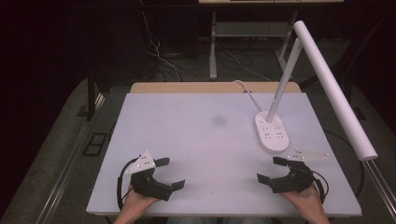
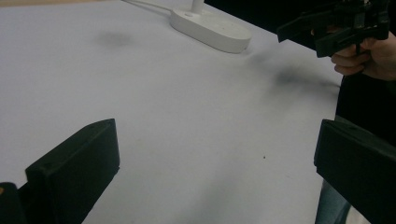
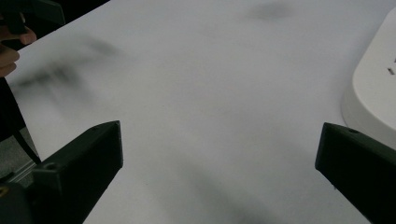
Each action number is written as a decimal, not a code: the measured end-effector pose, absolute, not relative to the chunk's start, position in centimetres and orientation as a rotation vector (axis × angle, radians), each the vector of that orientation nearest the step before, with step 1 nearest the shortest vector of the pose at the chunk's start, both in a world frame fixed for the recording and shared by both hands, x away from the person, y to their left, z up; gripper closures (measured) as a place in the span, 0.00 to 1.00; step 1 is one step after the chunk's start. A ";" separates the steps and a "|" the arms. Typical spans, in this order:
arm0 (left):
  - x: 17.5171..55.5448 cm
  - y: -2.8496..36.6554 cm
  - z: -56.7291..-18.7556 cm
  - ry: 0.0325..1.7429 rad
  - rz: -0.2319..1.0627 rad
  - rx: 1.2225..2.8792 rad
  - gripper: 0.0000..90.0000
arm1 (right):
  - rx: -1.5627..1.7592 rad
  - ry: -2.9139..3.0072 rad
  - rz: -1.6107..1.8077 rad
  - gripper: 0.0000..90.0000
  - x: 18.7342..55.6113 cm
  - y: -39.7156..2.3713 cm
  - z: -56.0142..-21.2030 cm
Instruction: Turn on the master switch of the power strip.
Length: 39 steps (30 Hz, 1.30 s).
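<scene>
L claw (image 1: 171, 173) agape, R claw (image 1: 270, 169) agape, lamp base (image 1: 272, 133) nearby

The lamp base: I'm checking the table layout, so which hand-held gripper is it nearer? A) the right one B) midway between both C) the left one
A: in the high view the white lamp base sits on the table's right side, just beyond the right hand-held gripper, far from the left hand-held gripper.

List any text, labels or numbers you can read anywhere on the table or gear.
None can be read. The lamp base carries small grey marks in four clusters, too small to make out as words or symbols. The white table, left claw and right claw bear no visible writing.
</scene>
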<state>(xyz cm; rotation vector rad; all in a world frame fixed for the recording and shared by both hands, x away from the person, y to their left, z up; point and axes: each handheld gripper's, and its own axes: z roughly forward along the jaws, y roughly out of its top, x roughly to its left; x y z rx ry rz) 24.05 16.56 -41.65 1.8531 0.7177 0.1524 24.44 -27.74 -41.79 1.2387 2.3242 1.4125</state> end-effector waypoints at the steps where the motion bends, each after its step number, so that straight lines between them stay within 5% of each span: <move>1: 24.0 16.6 -41.6 0.718 0.152 1.853 0.00 | 1.236 2.325 1.414 0.00 24.4 -27.8 -41.8; 39: 24.4 17.1 -42.1 0.768 0.135 1.860 0.00 | 1.314 2.345 1.343 0.00 24.8 -28.2 -40.9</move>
